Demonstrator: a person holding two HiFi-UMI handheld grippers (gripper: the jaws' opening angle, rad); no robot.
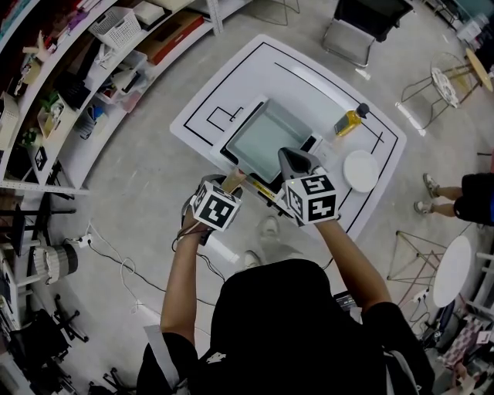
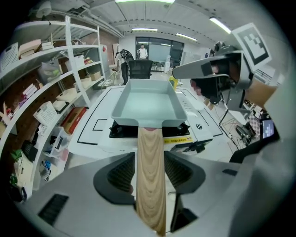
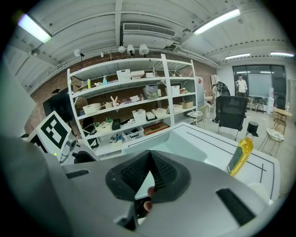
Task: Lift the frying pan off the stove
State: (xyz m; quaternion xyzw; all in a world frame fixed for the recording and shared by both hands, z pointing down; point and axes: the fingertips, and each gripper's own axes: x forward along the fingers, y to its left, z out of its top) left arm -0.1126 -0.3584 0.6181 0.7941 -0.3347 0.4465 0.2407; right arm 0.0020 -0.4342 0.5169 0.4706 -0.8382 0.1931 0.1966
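A square grey frying pan sits on the black stove on the white table. Its wooden handle points toward me. My left gripper is open, and the handle runs between its two pads with a thin gap on each side. In the head view the left gripper is at the handle's near end. My right gripper is shut with nothing in it and hovers over the pan's near right edge. The pan shows just beyond its jaws.
A yellow oil bottle with a black cap stands on the table right of the stove, with a white plate nearer me. Shelving full of boxes lines the left. A black chair stands behind the table.
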